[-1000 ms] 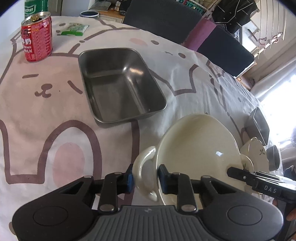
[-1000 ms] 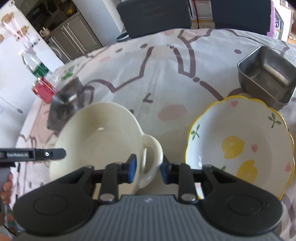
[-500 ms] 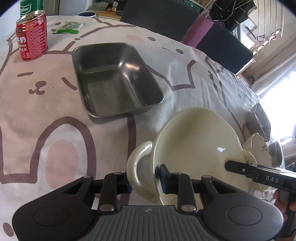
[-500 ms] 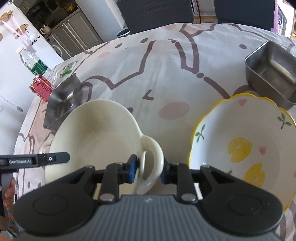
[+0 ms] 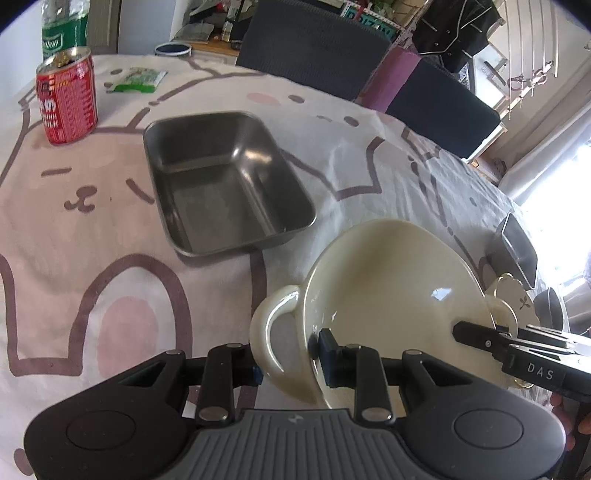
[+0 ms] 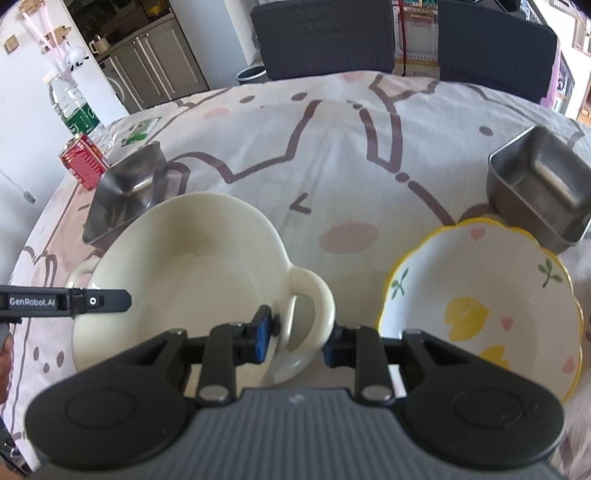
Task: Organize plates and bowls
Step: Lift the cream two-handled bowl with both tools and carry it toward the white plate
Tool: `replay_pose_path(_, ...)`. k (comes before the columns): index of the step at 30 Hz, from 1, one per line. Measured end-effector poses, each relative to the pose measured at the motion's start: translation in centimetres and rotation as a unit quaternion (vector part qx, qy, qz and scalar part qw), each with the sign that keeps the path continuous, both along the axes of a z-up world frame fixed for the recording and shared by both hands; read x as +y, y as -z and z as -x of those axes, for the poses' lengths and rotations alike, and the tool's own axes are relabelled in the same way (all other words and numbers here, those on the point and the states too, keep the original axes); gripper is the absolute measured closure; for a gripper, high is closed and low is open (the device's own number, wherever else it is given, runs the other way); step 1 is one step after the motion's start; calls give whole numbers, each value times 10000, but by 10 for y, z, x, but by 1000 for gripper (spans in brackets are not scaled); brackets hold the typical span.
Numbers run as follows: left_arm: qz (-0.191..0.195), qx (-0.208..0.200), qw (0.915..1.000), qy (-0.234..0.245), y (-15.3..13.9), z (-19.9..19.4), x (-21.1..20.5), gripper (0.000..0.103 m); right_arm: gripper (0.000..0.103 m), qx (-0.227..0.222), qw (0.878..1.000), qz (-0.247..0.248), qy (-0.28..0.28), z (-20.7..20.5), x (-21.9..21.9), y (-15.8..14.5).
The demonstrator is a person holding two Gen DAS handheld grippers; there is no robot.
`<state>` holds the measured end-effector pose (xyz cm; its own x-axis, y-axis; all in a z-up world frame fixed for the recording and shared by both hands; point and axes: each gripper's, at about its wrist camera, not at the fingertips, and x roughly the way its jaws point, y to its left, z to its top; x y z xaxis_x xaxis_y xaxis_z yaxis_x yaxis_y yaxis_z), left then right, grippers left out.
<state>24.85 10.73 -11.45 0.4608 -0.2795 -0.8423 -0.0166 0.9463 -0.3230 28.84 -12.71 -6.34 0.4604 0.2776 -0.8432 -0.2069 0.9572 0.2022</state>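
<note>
A bench (image 5: 92, 229) is covered by a white cloth printed with pink and brown cartoon animal faces. Dark chairs (image 5: 314, 40) stand behind it, grey kitchen cabinets (image 6: 155, 70) beyond. A cream ceramic bowl with two loop handles (image 6: 184, 273) sits near the front edge. The left gripper (image 5: 288, 358) has its fingers spread either side of one handle, not clamped; the right gripper (image 6: 295, 336) likewise straddles the opposite handle, open. A yellow-rimmed floral bowl (image 6: 480, 306) lies just beside the cream bowl. A rectangular steel tray (image 5: 225, 181) rests farther back, a smaller steel tub (image 6: 539, 188) behind the floral bowl. A red drink can (image 5: 66, 99) and a green-labelled bottle (image 5: 64, 29) stand at the far corner.
</note>
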Motion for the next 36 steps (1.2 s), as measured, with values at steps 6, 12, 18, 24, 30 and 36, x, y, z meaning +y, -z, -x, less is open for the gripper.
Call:
replay_pose_path(6, -65, -304, 9995, -89, -20, 8, -6, 76, 73, -456, 9989, 76, -5, 6, 2, -20)
replay_pose_path(12, -126, -312, 9994, -37, -22, 16, -11, 76, 73, -639, 9979, 41, -44, 16, -3, -30)
replay_pose_path(18, 15, 161, 9999, -24, -2, 17, -5, 76, 73, -96, 9999, -42, -18, 16, -4, -14)
replay_pose_path(24, 174, 436, 9989, -64, 12, 7, 9, 75, 74, 407, 9990, -123, -159, 12, -1, 2)
replay_pose_path(30, 181, 408, 9990, -2, 10, 2, 14, 71, 67, 520, 9981, -330, 36, 4, -11, 6)
replay_pose_path(36, 278, 450, 9986, -11, 10, -2, 18, 73, 65, 580, 9975, -407, 18, -2, -16, 5)
